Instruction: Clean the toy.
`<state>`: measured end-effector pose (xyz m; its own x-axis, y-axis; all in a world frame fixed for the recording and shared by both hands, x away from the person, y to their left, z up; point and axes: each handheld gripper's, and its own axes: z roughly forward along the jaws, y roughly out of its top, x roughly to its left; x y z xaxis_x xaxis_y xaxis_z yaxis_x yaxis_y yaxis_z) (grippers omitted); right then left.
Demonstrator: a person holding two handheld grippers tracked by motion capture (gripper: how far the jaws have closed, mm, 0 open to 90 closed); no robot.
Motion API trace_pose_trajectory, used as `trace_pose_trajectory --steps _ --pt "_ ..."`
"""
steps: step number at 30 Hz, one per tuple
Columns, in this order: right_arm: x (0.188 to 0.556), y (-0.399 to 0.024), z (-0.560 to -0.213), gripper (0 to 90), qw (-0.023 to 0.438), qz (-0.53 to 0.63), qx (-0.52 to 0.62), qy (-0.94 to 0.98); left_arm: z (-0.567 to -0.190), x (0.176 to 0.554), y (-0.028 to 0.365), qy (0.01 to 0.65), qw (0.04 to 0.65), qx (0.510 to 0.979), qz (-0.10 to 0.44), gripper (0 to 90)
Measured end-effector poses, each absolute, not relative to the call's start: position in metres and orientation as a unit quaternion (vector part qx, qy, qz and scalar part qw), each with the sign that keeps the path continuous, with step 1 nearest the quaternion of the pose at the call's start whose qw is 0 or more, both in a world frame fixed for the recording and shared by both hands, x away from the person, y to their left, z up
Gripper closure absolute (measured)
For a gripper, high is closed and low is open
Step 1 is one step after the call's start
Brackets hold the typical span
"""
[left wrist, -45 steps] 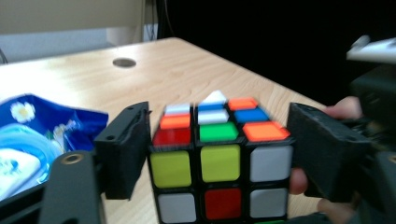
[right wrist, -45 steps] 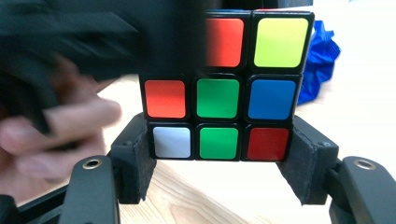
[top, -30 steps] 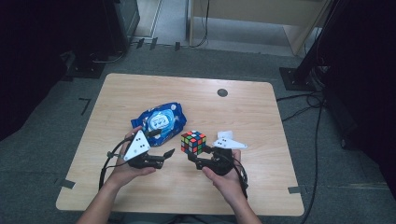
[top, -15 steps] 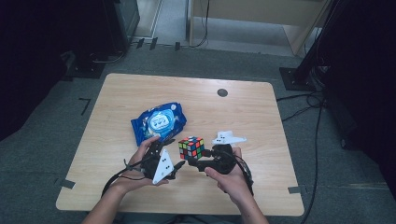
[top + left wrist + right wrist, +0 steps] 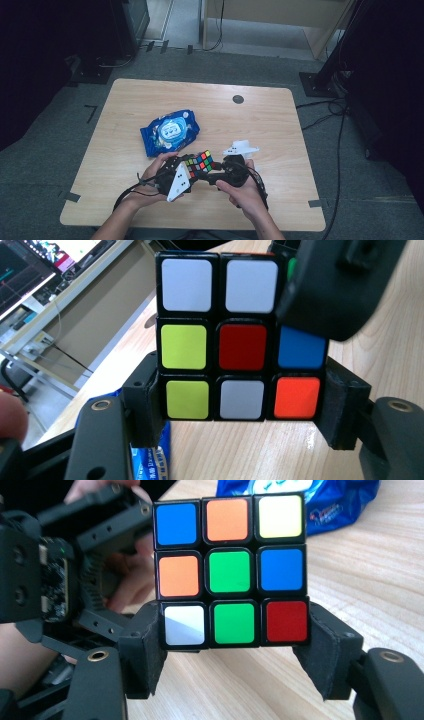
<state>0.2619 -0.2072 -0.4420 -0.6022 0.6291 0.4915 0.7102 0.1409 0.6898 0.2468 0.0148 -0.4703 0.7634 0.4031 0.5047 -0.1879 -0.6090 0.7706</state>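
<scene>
Both hands are meeting near the front edge of the desk (image 5: 280, 120), and the puzzle cube (image 5: 199, 162) is sitting right between them, lifted a little off the wood as far as I can judge from above. The left hand-held gripper (image 5: 192, 170) has just been closing its jaws, and the cube is between them: in the left gripper view the pads are pressing on both sides of the cube's (image 5: 240, 337) bottom row, with yellow, white and orange squares facing the camera. The right hand-held gripper (image 5: 212, 172) is pinching the cube too. In the right gripper view its pads are clamping the lowest row of the cube (image 5: 230, 572), white, green and red, while the left hand-held gripper's black body (image 5: 60, 580) is showing at the left, beside the cube. The white three-cornered plate on the left one is tilting toward the person. Behind the hands, a blue wipes pack (image 5: 170, 131) is lying flat on the desk, apart from the cube. A small dark round cap (image 5: 238, 99) is sitting in the desk's far side.
</scene>
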Motion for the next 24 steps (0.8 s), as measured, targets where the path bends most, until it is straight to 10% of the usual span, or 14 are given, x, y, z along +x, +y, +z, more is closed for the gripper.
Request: trace_pose_trajectory --steps 6,15,24 --pt "0.265 -0.219 -0.439 26.6 0.05 -0.522 -0.439 -0.73 -0.47 0.254 0.022 0.1 0.453 0.825 0.323 34.3" --pt "0.277 -0.265 -0.456 46.0 -0.182 -0.438 -0.529 -0.703 -0.464 0.264 0.036 0.137 0.485 0.817 0.281 34.4" --pt "0.294 -0.283 -0.497 48.7 -0.205 -0.365 -0.583 -0.696 -0.464 0.267 0.037 0.15 0.49 0.815 0.271 34.3"
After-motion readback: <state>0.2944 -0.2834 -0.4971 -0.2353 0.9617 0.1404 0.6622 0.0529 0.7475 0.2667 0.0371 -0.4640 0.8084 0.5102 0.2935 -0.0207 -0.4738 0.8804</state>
